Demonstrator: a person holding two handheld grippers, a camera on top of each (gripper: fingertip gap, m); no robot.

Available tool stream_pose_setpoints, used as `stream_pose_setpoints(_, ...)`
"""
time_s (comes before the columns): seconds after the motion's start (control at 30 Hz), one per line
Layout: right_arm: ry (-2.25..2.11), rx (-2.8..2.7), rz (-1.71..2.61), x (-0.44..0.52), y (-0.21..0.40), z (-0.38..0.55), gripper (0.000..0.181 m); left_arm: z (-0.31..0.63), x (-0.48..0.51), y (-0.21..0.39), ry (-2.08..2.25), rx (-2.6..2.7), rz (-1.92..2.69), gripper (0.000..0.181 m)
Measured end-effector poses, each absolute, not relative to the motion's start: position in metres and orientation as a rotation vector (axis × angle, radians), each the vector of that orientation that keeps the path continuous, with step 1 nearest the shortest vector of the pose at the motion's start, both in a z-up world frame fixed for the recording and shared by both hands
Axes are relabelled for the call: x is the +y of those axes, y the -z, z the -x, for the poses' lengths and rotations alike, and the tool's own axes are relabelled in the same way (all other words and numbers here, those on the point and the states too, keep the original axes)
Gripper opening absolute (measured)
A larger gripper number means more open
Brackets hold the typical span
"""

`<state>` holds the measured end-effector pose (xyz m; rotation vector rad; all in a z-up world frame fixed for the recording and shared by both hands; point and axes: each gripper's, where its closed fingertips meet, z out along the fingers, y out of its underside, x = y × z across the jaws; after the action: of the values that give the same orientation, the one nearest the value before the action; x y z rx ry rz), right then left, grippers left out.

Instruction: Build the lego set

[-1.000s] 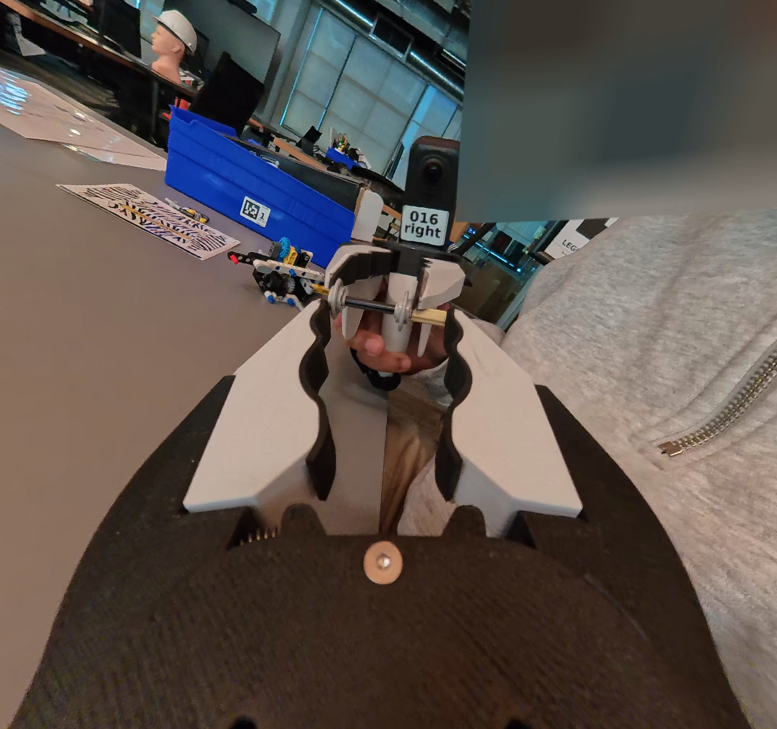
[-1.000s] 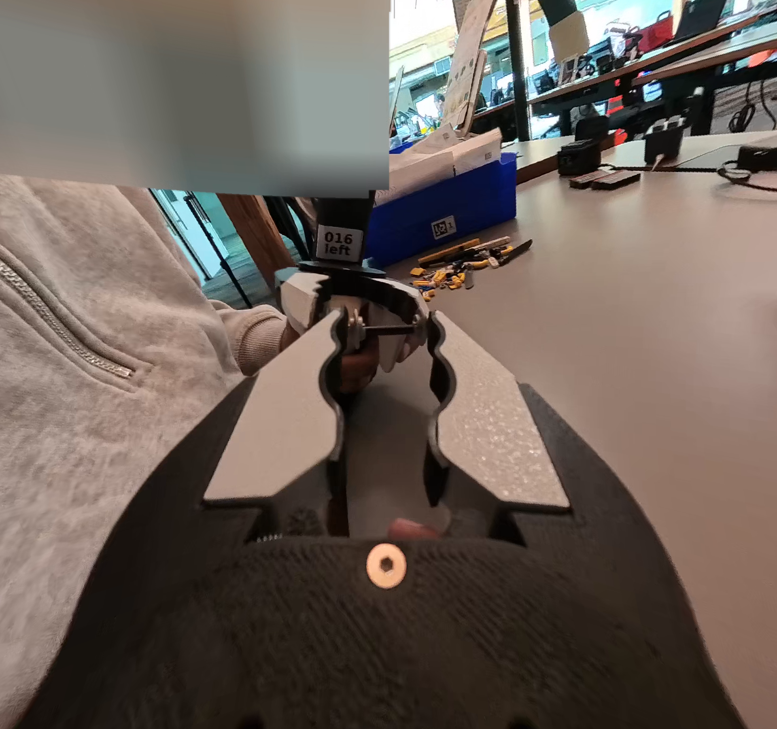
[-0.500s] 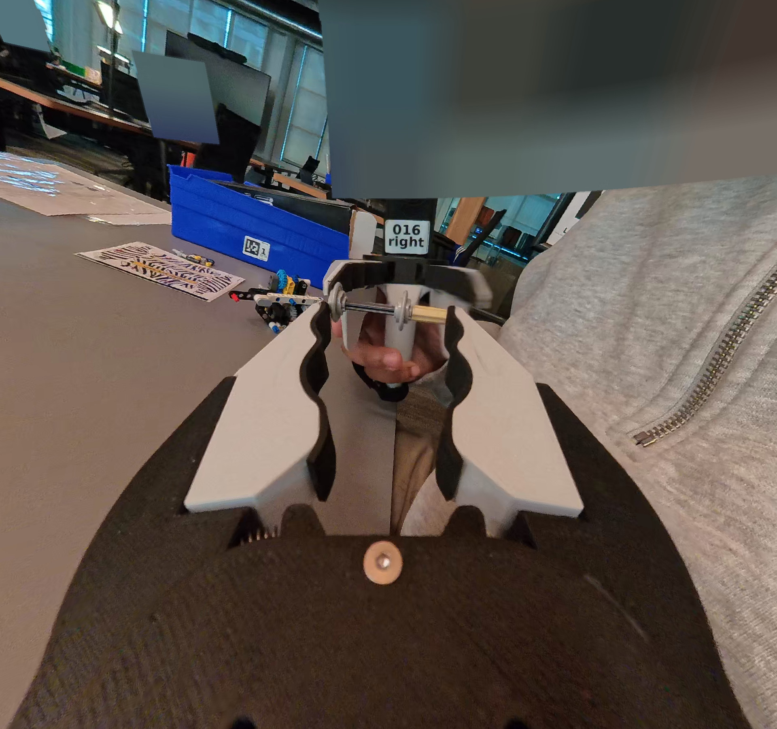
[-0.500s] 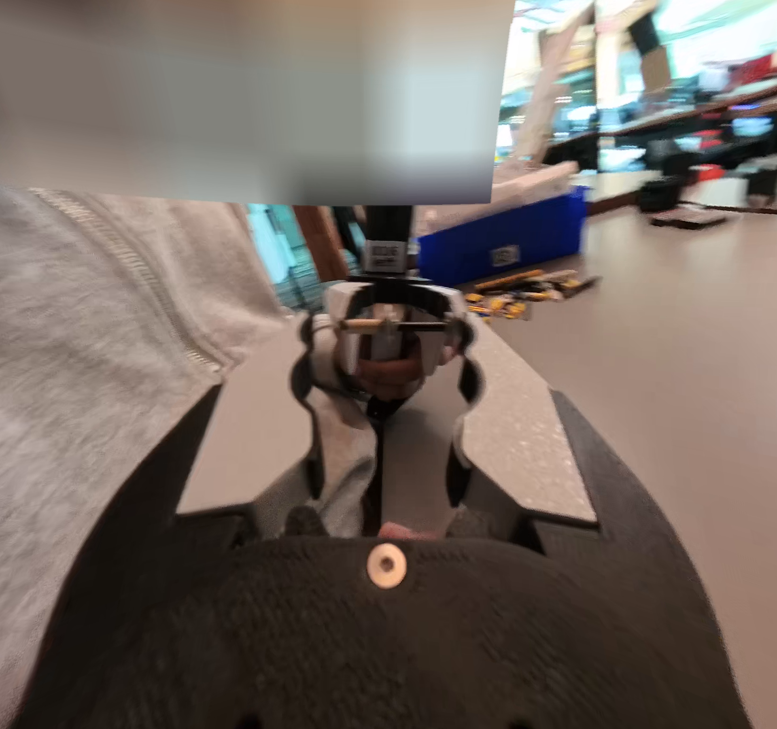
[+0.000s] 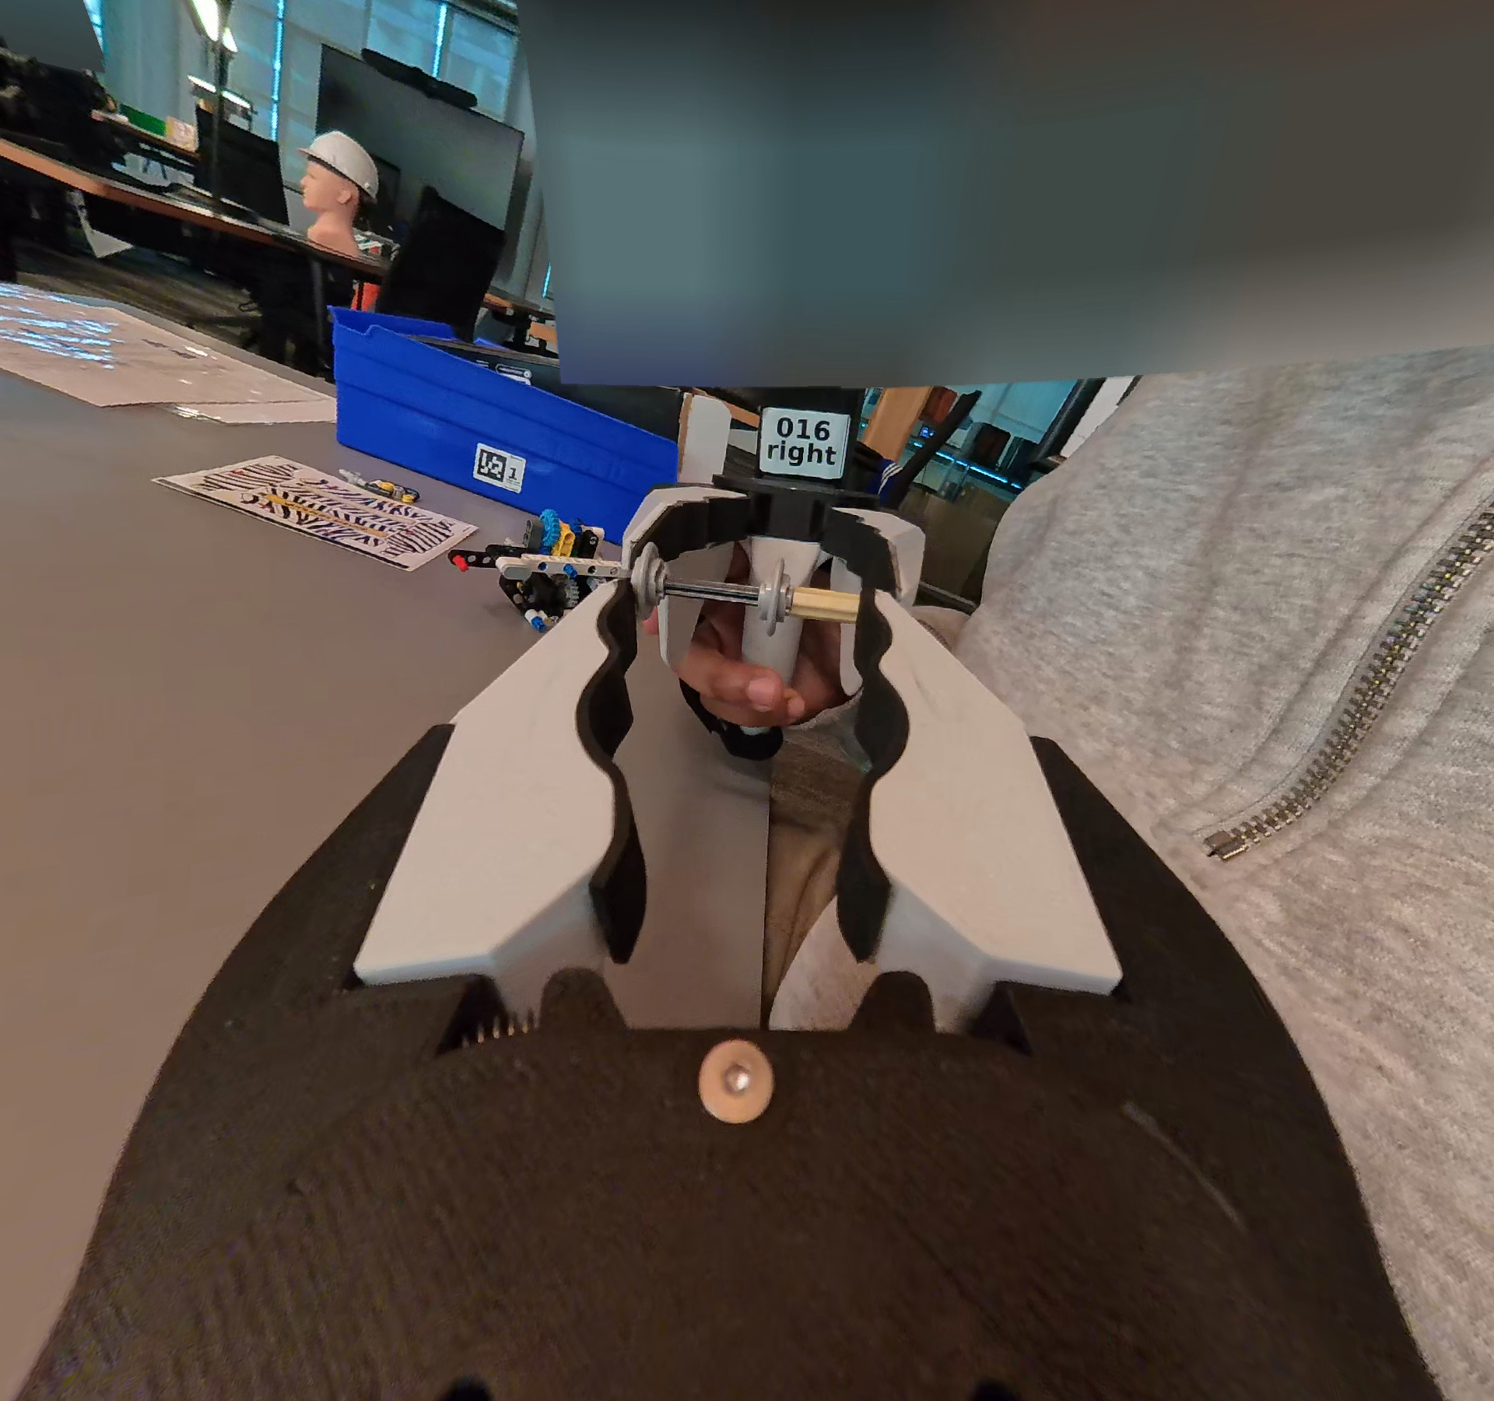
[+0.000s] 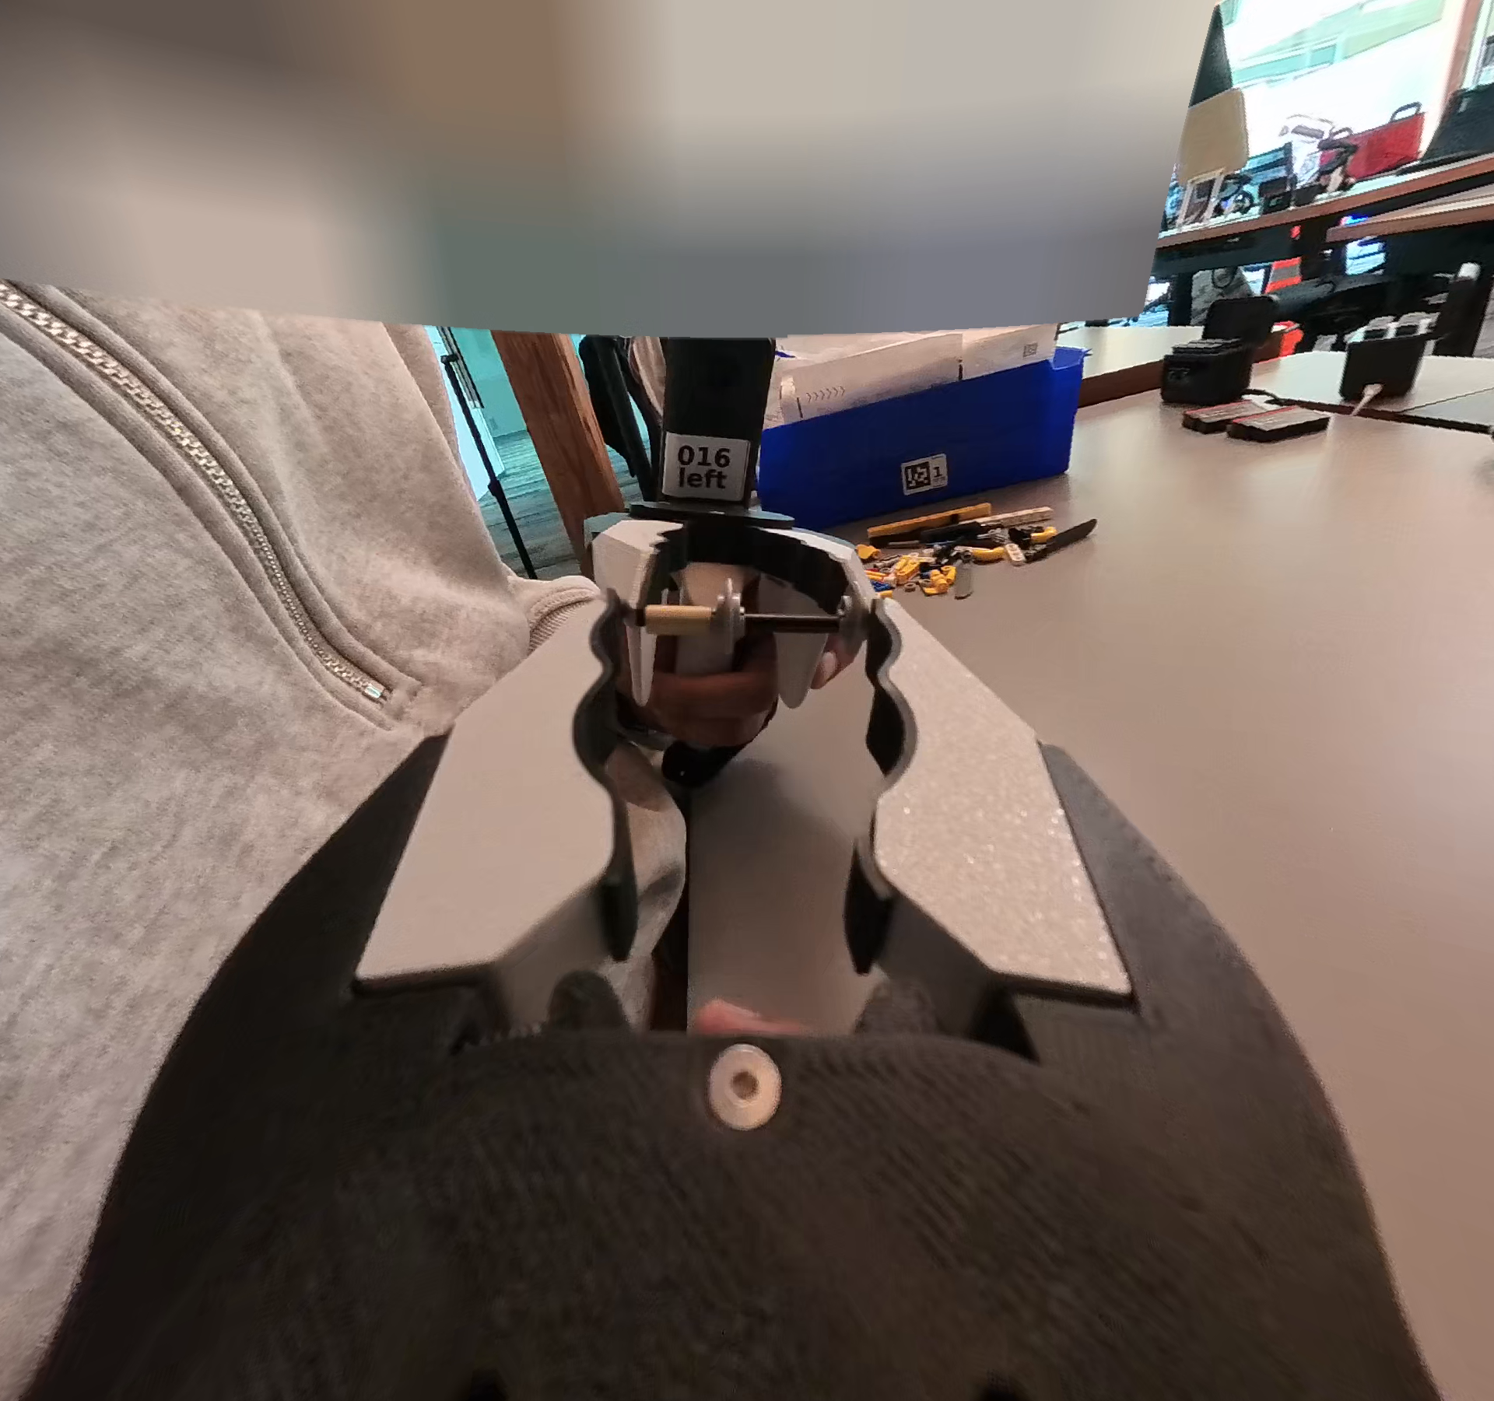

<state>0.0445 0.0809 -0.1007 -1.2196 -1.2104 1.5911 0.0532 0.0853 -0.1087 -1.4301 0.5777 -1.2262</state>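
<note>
The two tools face each other above the near edge of a smooth grey-brown bench (image 5: pixel 202 716), close to a person in a grey zip hoodie (image 5: pixel 1253 635). The left hand-held gripper (image 5: pixel 748 602) has its fingertips closed on the ends of a Lego axle assembly (image 5: pixel 748 596): a dark axle carrying two grey bushes and a tan sleeve. The right hand-held gripper (image 6: pixel 740 619) meets the same axle assembly (image 6: pixel 740 617) from the other side, tips at its ends; whether it presses on them I cannot tell.

Farther along the bench in the left wrist view stand a partly built Lego model (image 5: pixel 550 574), a sticker sheet (image 5: pixel 315 509) and a blue bin (image 5: pixel 485 425). In the right wrist view, loose Lego pieces (image 6: pixel 962 550) lie before another blue bin (image 6: pixel 913 433). The room is an open workshop with tall windows (image 5: pixel 364 45), monitors and more benches.
</note>
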Motion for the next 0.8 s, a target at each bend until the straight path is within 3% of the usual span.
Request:
stream_pose_setpoints(0.37, -1.582, -1.215, 1.215, 0.0821, 0.1019, -0.0454, 0.057, -0.0534, 0.0854, 0.1087, 1.217, 0.573, 1.432, 0.052)
stream_pose_setpoints(0.4, -1.57, -1.218, 1.214, 0.0822, 0.1021, -0.0456, 0.035, -0.0524, 0.0859, 0.1091, 1.208, 0.57, 1.437, 0.032)
stream_pose_setpoints(0.43, -1.537, -1.227, 1.207, 0.0823, 0.103, -0.0455, 0.034, -0.0508, 0.0867, 0.1083, 1.168, 0.57, 1.423, 0.028)
stream_pose_setpoints(0.8, -1.517, -1.224, 1.196, 0.0827, 0.1014, -0.0441, 0.035, -0.0503, 0.0858, 0.1072, 1.176, 0.57, 1.424, 0.029)
